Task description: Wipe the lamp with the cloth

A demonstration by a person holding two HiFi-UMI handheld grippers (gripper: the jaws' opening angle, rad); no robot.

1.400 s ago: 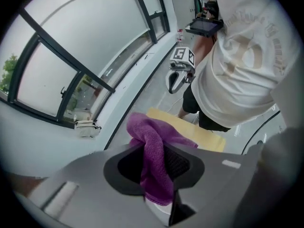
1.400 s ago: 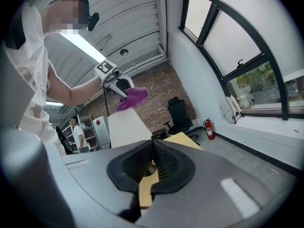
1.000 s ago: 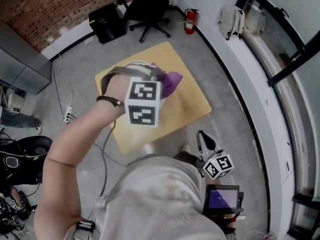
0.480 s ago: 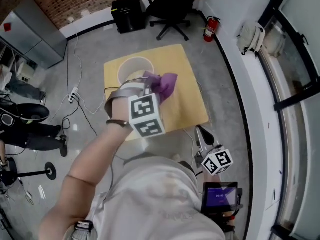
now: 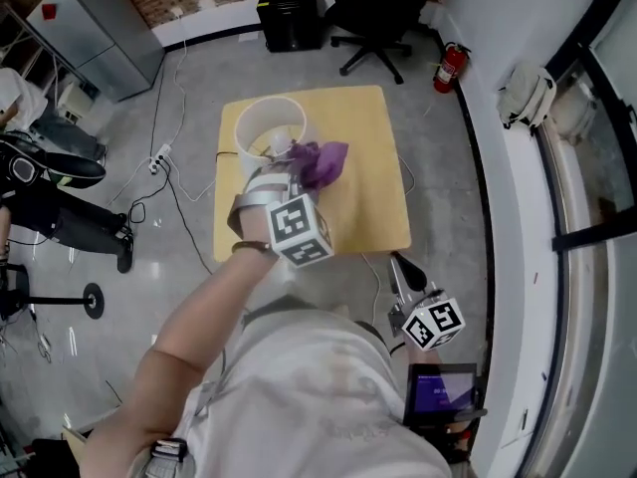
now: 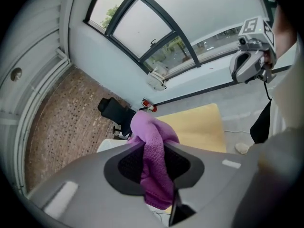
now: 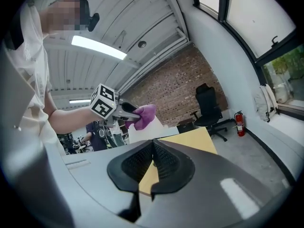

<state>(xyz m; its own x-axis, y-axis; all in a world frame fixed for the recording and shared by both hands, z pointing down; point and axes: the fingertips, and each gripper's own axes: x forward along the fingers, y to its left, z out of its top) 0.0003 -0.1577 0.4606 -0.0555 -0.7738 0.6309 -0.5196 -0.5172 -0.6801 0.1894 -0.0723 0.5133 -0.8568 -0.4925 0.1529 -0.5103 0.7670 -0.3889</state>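
Observation:
A white round lamp shade stands at the back left of the yellow table. My left gripper is shut on a purple cloth, which hangs just right of the shade's rim, above the table. In the left gripper view the cloth fills the gap between the jaws of that gripper, with the shade's white edge behind. My right gripper hangs low beside the table's near right corner. Its jaws are shut with nothing between them.
A black office chair and a black box stand beyond the table, a red fire extinguisher by the wall. Cables and a power strip lie on the floor at left. A person sits at far left.
My left gripper has rolled and sunk with the cloth, coming down beside the lamp shade's rim. The head view has swung so the table sits further up. The right gripper has barely shifted.

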